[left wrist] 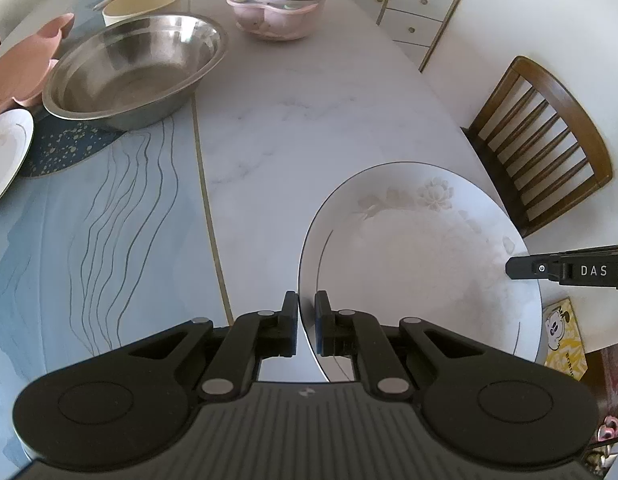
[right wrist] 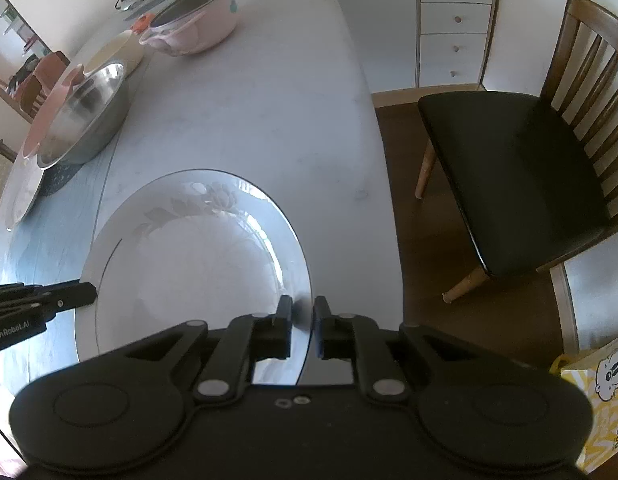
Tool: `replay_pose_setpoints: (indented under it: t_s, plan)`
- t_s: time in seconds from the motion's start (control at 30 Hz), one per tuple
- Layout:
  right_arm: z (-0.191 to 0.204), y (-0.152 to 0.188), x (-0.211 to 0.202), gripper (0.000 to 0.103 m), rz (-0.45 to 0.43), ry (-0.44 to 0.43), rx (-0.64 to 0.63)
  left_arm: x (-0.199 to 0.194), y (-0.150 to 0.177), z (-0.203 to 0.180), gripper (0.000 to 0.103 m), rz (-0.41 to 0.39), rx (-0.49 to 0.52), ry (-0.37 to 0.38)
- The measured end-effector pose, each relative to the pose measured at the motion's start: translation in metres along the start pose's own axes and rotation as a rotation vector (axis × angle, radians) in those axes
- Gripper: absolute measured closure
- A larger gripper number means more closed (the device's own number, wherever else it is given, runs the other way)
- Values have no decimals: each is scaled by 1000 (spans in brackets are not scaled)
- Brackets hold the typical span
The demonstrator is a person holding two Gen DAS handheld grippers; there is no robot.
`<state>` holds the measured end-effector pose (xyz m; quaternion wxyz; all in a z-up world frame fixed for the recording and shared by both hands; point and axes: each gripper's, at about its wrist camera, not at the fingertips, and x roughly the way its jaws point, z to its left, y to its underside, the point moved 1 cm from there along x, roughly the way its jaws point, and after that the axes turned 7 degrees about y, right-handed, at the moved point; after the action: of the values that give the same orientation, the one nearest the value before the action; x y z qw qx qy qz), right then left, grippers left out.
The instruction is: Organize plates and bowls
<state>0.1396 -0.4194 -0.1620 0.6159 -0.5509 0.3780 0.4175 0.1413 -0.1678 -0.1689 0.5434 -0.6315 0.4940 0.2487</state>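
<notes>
A large white plate [left wrist: 421, 256] with a faint flower print and a thin dark ring is held between both grippers over the marble table's [left wrist: 293, 128] near right part. My left gripper [left wrist: 307, 320] is shut on the plate's left rim, which runs between its pads. My right gripper [right wrist: 303, 320] is shut on the opposite rim of the plate [right wrist: 197, 260]. In each wrist view the other gripper's fingertips show at the far edge of the plate: the right gripper [left wrist: 525, 270] and the left gripper [right wrist: 89, 294].
A steel bowl [left wrist: 137, 68] stands at the back left on a dark mat, with a pink plate [left wrist: 21, 68], a cream bowl [left wrist: 141, 2] and another white plate [left wrist: 5, 156] around it. A pink pot [left wrist: 277, 8] sits further back. A wooden chair [right wrist: 529, 168] and a yellow bag [right wrist: 605, 392] are right of the table.
</notes>
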Motion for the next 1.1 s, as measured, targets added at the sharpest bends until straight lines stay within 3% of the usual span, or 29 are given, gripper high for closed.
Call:
replay_pose_setpoints:
  t_s: [0.37, 0.73, 0.83, 0.97, 1.1]
  plan:
    - [13, -6, -24, 79, -77, 77, -76, -7, -1, 5, 96, -17, -9, 19]
    - [58, -4, -56, 67, -158, 55, -178, -42, 0, 19, 93, -94, 5, -13]
    - [74, -3, -63, 61, -177, 39, -200, -52, 3, 24, 80, -117, 8, -14]
    - [93, -3, -70, 56, -196, 24, -219, -71, 9, 31, 47, -175, 13, -28]
    - [115, -2, -77, 50, -220, 7, -243, -90, 12, 43, 42, -214, 8, -42]
